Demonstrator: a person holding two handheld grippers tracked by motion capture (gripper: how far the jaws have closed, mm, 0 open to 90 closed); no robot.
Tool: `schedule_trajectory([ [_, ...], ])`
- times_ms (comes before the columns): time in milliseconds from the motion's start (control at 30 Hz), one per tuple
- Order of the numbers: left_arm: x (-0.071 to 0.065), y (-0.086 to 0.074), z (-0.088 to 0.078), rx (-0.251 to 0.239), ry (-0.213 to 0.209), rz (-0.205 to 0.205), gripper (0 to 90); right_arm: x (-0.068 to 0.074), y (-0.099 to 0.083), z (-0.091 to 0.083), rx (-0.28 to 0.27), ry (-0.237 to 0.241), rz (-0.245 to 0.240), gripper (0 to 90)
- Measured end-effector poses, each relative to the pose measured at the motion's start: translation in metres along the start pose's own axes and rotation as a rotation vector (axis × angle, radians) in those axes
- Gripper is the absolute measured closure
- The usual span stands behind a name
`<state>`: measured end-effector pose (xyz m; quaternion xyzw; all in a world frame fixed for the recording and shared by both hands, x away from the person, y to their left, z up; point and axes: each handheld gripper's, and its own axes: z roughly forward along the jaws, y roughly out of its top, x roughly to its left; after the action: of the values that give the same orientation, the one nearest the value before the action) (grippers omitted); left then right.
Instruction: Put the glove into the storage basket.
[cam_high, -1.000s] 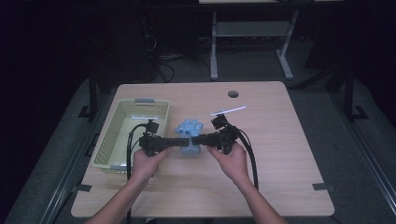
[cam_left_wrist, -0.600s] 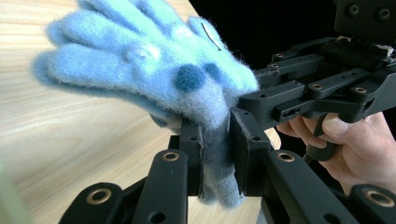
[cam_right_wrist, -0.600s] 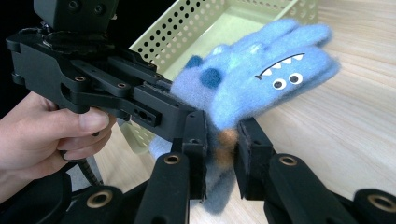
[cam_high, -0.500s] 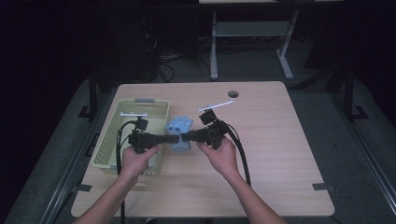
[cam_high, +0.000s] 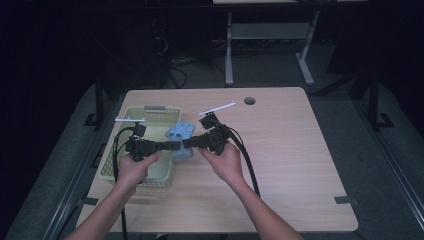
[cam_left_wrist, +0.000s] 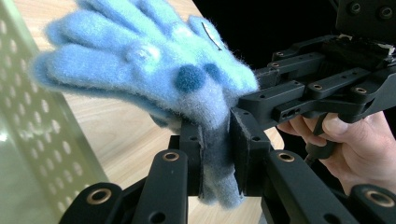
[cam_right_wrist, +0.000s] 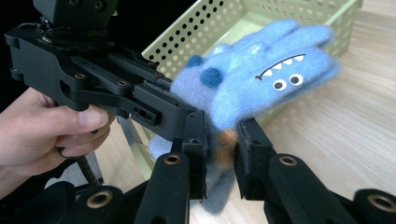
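Note:
A fuzzy blue glove (cam_high: 180, 134) with a monster face hangs above the table, over the right wall of the green perforated basket (cam_high: 111, 159). Both grippers pinch its cuff from opposite sides. My left gripper (cam_high: 174, 145) reaches in from over the basket, and its jaws are shut on the dark cuff of the glove (cam_left_wrist: 154, 60). My right gripper (cam_high: 190, 143) comes from the table side and is shut on the cuff as well, with the glove's (cam_right_wrist: 261, 79) fingers pointing away over the basket (cam_right_wrist: 224, 18). In their own views the left gripper (cam_left_wrist: 215, 135) and right gripper (cam_right_wrist: 219, 140) each face the other.
The basket stands at the left of the wooden table (cam_high: 290, 150). A round cable hole (cam_high: 249, 101) sits near the far edge. Cables trail from both grippers toward the person. Beyond the table a white desk frame (cam_high: 305, 60) stands on dark floor.
Both hands have carried the glove to the left and slightly up, from the table's middle to the basket's right wall. Both grips are unchanged.

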<state>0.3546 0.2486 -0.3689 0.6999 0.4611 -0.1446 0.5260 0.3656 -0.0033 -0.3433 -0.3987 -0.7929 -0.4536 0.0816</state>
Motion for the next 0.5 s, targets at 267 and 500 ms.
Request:
schedule_trajectory([
  [267,0.004,0.002,-0.013,0.010,0.011,0.007,75.6,0.009,0.006,0.009,0.008,0.002,-0.004,75.8],
  [500,0.009,0.002,-0.024,0.017,0.016,0.000,75.6,0.015,0.009,0.020,0.006,0.004,-0.021,75.7],
])
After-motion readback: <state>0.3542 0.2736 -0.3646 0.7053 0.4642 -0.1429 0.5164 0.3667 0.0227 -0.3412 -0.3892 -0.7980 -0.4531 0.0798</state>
